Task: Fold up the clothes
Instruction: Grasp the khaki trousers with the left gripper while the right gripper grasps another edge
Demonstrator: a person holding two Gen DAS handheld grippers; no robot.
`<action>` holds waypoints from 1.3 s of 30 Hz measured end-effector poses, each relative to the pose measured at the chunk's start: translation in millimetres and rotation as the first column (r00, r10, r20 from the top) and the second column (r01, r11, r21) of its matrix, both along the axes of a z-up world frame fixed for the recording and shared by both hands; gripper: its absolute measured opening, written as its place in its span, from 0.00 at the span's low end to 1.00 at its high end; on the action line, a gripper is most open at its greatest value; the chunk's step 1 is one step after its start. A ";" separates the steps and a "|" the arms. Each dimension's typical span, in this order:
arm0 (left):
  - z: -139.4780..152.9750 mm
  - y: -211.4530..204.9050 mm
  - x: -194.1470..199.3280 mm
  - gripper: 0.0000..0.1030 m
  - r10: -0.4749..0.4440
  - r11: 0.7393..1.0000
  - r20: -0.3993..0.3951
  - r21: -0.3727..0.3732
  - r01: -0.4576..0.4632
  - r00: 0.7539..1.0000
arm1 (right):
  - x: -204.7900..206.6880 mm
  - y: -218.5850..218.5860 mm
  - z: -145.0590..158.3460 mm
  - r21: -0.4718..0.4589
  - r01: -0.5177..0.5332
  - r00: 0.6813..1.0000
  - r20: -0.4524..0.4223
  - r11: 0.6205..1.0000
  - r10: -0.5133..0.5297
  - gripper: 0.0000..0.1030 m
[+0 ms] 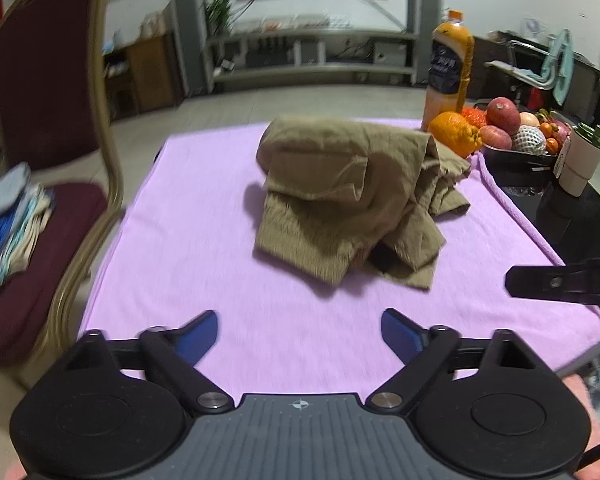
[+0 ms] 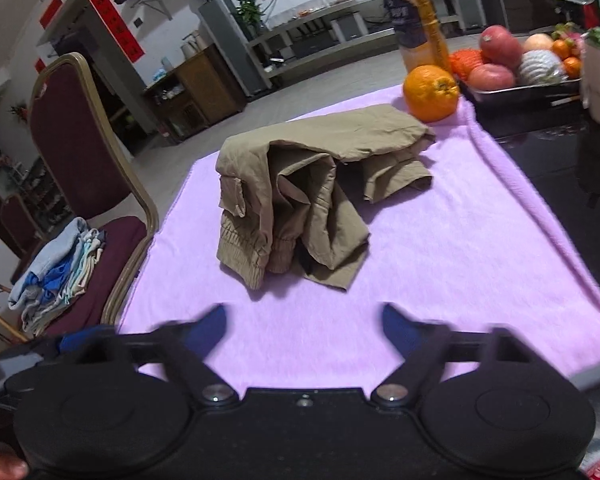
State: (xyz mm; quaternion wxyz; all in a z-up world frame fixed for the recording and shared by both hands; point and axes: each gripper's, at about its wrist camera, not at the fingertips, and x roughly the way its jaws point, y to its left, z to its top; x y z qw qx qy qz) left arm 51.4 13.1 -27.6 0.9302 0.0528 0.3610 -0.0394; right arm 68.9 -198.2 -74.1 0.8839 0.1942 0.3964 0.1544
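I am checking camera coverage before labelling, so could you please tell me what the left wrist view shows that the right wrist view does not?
Only the left wrist view shows the other gripper's black finger entering from its right edge, and the pale mint folding frame.

Only the right wrist view shows the red paper banners on the wall and a fingertip at its lower left corner.

Both show the crumpled khaki trousers on the lilac fleece blanket, the large orange, the orange juice bottle and the maroon padded chair holding folded clothes.
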 end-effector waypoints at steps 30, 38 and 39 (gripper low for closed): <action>-39.5 5.2 124.6 0.11 -0.008 0.997 0.161 0.071 -0.003 0.987 | 86.4 11.7 -57.4 0.148 -0.118 0.993 0.029 0.982 0.115 0.35; -47.9 15.7 126.0 0.21 -0.053 0.991 0.156 0.132 0.033 0.986 | 135.5 63.9 -87.4 0.139 -0.144 0.989 -0.012 0.980 0.147 0.36; -50.0 13.2 126.9 0.27 -0.068 0.987 0.155 0.154 0.044 0.986 | 139.2 68.9 -89.6 0.136 -0.137 0.990 -0.010 0.981 0.140 0.40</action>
